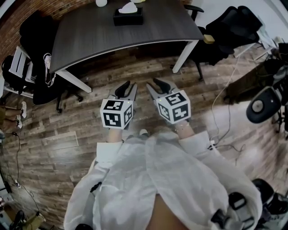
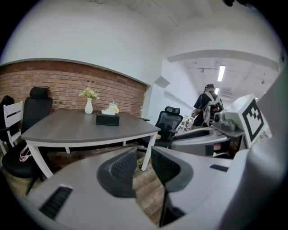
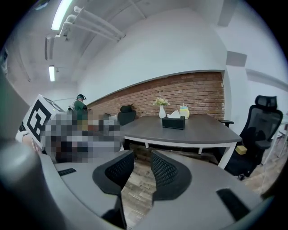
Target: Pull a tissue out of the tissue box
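Observation:
A black tissue box (image 1: 128, 16) with a white tissue (image 1: 128, 7) sticking up from it stands near the far edge of a dark grey table (image 1: 90, 36). Both grippers are held side by side over the wooden floor, well short of the table. My left gripper (image 1: 126, 88) is open with nothing between its jaws, and so is my right gripper (image 1: 156, 87). In the left gripper view the tissue box (image 2: 107, 119) lies far beyond the parted jaws (image 2: 144, 166). The right gripper view also shows the box (image 3: 173, 122) far past its open jaws (image 3: 142, 168).
A white vase with flowers (image 2: 88, 106) and a yellow cup (image 3: 184, 111) stand behind the box. Black office chairs (image 1: 36, 36) (image 1: 234, 27) flank the table. A person (image 2: 207, 105) stands at the back. Cables (image 1: 225, 90) run across the floor on the right.

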Motion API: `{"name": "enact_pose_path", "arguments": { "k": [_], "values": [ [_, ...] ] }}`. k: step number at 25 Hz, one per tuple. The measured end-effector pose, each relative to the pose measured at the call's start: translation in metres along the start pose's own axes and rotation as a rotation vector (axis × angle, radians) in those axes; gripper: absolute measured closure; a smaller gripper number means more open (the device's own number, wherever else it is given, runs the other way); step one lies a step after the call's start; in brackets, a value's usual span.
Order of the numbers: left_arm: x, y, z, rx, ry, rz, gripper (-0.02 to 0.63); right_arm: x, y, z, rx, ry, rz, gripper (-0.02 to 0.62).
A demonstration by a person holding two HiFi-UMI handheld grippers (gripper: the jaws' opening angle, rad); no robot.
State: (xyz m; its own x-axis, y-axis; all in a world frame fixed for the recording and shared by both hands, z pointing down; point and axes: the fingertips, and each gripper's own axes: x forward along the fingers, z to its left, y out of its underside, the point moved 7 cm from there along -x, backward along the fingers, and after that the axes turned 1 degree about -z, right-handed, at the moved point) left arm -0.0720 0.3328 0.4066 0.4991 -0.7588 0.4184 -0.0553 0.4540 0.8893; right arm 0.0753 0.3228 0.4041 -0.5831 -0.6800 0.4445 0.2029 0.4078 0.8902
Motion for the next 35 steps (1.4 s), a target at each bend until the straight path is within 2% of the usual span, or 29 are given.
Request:
{"name": "enact_pose_path", "arguments": {
  "k": [12, 20, 27, 35],
  "values": [
    [0.038, 0.011, 0.05, -0.089, -0.016, 0.045, 0.523, 0.063, -0.002, -0.024, 0.003, -0.015, 0.064, 0.497],
    [0.099, -0.047, 0.097, -0.079, -0.046, -0.007, 0.523, 0.135, -0.053, -0.078, -0.022, -0.064, 0.03, 0.497],
    [0.156, -0.105, 0.133, -0.07, -0.089, -0.044, 0.523, 0.191, -0.115, -0.129, -0.104, -0.114, -0.007, 0.497],
    [0.211, -0.137, 0.146, -0.09, -0.088, -0.064, 0.523, 0.228, -0.142, -0.179, -0.131, -0.144, 0.011, 0.497]
  ]
}}
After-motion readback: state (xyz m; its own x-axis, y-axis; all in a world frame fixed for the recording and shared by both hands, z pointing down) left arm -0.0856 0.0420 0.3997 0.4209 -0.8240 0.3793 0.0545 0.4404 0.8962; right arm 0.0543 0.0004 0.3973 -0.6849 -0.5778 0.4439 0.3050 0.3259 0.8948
